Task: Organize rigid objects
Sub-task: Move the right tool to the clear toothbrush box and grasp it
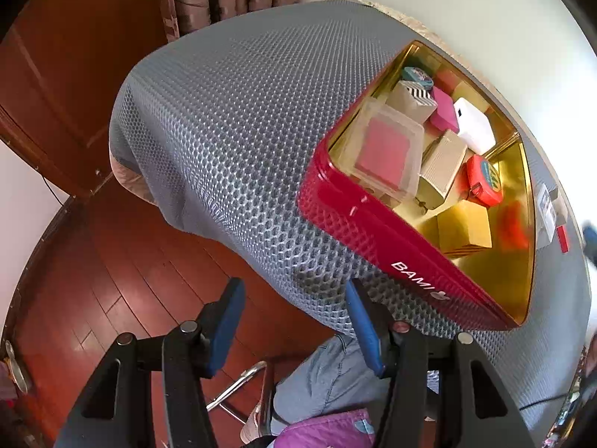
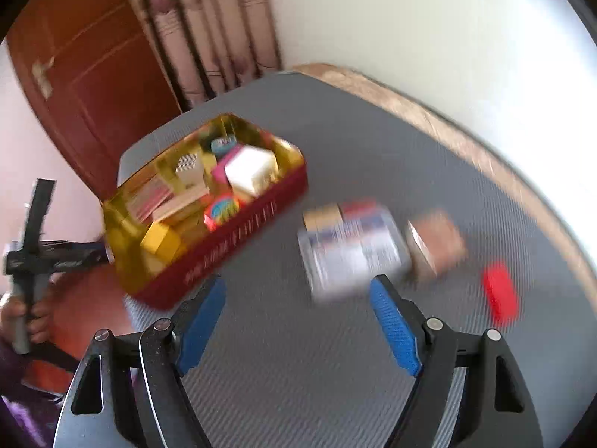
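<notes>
**Both grippers spread, tin part-filled**

Red tin [image 2: 238, 224] with gold inside sits on the grey mat [image 2: 298, 354] — holds small boxes, a white block [image 2: 252, 171], a clear case [image 1: 384, 149]. Right of the tin, loose on the mat: blurred clear box [image 2: 352, 250], brown box [image 2: 436, 246], red piece [image 2: 500, 293]. Right gripper [image 2: 298, 321] spread, empty, near the clear box. Left gripper [image 1: 294, 321] spread, empty — beside the tin's near corner.

Table [image 2: 335, 354] covered by grey textured mat. On it: red tin [image 2: 238, 231] with gold inside, full of small boxes. Beside it a blurred clear box [image 2: 350, 250], brown box [image 2: 436, 242], red block [image 2: 500, 293].
</notes>
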A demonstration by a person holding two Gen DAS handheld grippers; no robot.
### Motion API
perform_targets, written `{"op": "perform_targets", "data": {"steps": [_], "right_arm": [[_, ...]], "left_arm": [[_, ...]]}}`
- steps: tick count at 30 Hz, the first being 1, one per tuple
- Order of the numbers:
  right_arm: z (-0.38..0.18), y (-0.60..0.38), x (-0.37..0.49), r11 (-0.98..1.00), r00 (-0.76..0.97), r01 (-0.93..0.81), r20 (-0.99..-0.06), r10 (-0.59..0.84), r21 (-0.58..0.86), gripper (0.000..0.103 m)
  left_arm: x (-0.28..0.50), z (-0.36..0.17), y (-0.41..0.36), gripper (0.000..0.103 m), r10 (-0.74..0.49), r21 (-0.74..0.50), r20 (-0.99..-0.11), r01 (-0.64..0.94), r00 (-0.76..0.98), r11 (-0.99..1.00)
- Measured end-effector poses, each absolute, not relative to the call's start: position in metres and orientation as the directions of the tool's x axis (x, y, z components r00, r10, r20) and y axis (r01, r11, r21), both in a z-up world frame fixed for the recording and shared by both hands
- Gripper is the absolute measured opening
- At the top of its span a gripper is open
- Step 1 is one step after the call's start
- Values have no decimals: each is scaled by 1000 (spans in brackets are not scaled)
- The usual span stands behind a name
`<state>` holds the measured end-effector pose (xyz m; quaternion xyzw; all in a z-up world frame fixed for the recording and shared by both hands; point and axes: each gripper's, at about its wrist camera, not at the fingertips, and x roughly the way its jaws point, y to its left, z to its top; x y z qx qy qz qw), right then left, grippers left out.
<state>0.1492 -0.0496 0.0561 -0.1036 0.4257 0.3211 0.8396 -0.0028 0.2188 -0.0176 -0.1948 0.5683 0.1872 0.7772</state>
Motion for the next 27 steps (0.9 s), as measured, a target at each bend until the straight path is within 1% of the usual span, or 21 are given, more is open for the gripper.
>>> {"op": "perform_targets", "data": {"steps": [2, 3, 4, 5, 7, 9, 10, 14, 15, 16, 17, 18, 19, 20, 21, 22, 23, 24, 26, 27], "right_arm": [[47, -22, 173, 757, 433, -653, -809, 398, 23, 72], [42, -15, 182, 752, 423, -659, -822, 382, 10, 69], [36, -11, 192, 746, 404, -666, -836, 372, 10, 63], [29, -6, 202, 743, 380, -670, -854, 354, 10, 62], [15, -5, 213, 747, 345, -664, -886, 310, 3, 62], [11, -9, 208, 734, 289, -678, -904, 315, 39, 62], [11, -12, 203, 729, 261, -682, -911, 320, 60, 60], [4, -46, 158, 725, 199, -686, -941, 274, 66, 61], [4, -56, 149, 732, 207, -678, -938, 279, 68, 61], [12, -74, 136, 739, 237, -667, -914, 328, 93, 61], [21, -89, 127, 743, 262, -657, -883, 389, 132, 61], [34, -114, 115, 758, 305, -623, -833, 461, 192, 61], [41, -135, 108, 785, 346, -573, -799, 492, 235, 62], [46, -159, 102, 826, 400, -493, -772, 494, 273, 70], [48, -182, 96, 869, 455, -401, -760, 464, 290, 78], [47, -200, 90, 905, 502, -314, -759, 415, 287, 93], [46, -215, 84, 929, 535, -241, -761, 367, 279, 96], [44, -222, 82, 935, 545, -210, -760, 354, 285, 96], [39, -221, 78, 935, 528, -219, -772, 354, 279, 97], [37, -214, 79, 939, 518, -239, -785, 339, 247, 97]], "left_arm": [[-2, -19, 221, 57, 70, -87, -958, -514, 279, 853], [-2, -19, 221, 57, 71, -87, -958, -517, 279, 852], [-2, -19, 222, 57, 69, -92, -957, -520, 283, 850], [-2, -19, 222, 57, 67, -96, -956, -521, 285, 848], [-2, -20, 222, 57, 61, -99, -958, -522, 280, 847], [-2, -21, 223, 57, 51, -107, -959, -525, 278, 845], [-2, -22, 224, 57, 47, -112, -959, -527, 279, 842], [-5, -24, 228, 57, 29, -133, -959, -540, 280, 831], [-6, -24, 228, 57, 25, -137, -959, -540, 282, 830], [-6, -24, 228, 57, 26, -137, -959, -539, 283, 831], [-6, -23, 226, 57, 29, -134, -958, -533, 287, 836], [-6, -20, 223, 57, 29, -135, -954, -515, 298, 846], [-5, -17, 219, 57, 31, -133, -951, -497, 309, 858], [-5, -12, 213, 57, 41, -126, -945, -476, 324, 871], [-5, -5, 207, 57, 61, -109, -936, -452, 345, 885], [-5, 3, 199, 57, 89, -85, -925, -427, 370, 900], [-5, 12, 189, 57, 123, -50, -910, -398, 397, 916], [-6, 19, 180, 57, 148, -21, -896, -373, 418, 928], [-7, 30, 164, 57, 167, 10, -878, -330, 449, 944], [-7, 32, 158, 57, 164, 13, -875, -316, 456, 949]]}}
